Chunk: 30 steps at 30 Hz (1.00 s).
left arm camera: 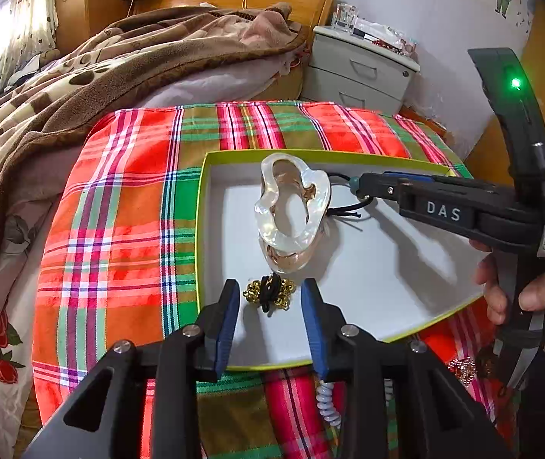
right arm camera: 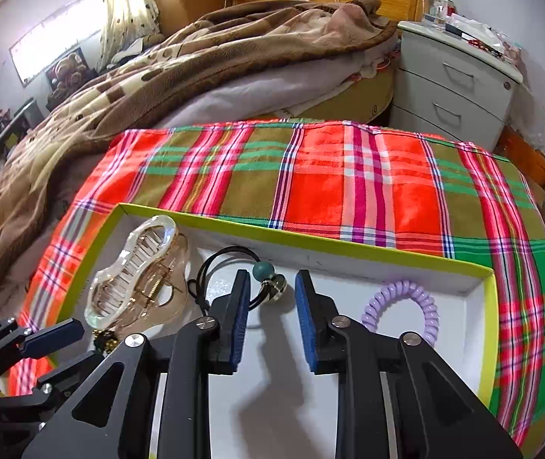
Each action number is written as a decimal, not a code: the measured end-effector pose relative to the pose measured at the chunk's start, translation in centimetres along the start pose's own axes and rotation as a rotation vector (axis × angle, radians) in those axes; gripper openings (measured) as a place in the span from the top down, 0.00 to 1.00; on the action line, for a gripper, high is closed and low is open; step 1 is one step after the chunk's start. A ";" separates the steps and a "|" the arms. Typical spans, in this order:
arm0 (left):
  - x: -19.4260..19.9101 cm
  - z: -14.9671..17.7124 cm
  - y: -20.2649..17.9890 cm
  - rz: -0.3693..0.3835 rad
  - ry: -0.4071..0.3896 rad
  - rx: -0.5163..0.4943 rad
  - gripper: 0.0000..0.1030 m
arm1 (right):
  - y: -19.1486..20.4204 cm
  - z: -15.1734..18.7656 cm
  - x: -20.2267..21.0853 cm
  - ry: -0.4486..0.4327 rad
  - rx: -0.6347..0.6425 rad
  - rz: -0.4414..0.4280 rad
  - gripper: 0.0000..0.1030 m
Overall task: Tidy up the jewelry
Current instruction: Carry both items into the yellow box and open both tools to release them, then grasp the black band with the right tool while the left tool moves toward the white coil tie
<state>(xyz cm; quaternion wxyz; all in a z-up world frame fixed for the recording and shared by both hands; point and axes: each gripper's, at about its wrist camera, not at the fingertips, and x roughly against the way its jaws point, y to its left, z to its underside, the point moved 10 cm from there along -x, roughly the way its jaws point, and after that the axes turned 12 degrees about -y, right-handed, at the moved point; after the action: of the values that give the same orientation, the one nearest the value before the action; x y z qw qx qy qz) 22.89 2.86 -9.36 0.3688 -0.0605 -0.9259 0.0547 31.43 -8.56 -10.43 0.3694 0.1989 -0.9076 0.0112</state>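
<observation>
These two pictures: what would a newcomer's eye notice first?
First the bright plaid cloth covering the table beside the bed. Then the white tray on it, where a clear hair claw stands near the middle, and a lilac spiral tie lies by its right wall.

both claws angled down, side by side; left claw (left arm camera: 270,298) parted, right claw (right arm camera: 272,287) parted.
</observation>
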 end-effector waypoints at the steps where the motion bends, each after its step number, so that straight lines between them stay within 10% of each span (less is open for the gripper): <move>1: 0.2 0.0 0.0 -0.001 -0.002 0.002 0.63 | 0.0 0.0 0.4 -0.008 -0.003 -0.002 0.71; 23: 7.5 3.3 -0.7 0.088 -0.074 0.051 0.57 | 0.6 6.4 13.9 -0.167 -0.054 -0.038 0.69; 26: 8.3 4.2 -1.0 0.101 -0.081 0.054 0.55 | 0.3 9.0 15.4 -0.161 -0.066 -0.043 0.50; 30: 8.8 5.2 -1.3 0.130 -0.077 0.093 0.55 | 0.1 12.0 16.8 -0.135 -0.095 -0.051 0.50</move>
<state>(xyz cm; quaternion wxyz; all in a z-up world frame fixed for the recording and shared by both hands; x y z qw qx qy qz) 12.83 2.59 -6.99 0.3309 -0.1013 -0.9300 0.1238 12.49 -16.41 -7.81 0.3165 0.2044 -0.9247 -0.0550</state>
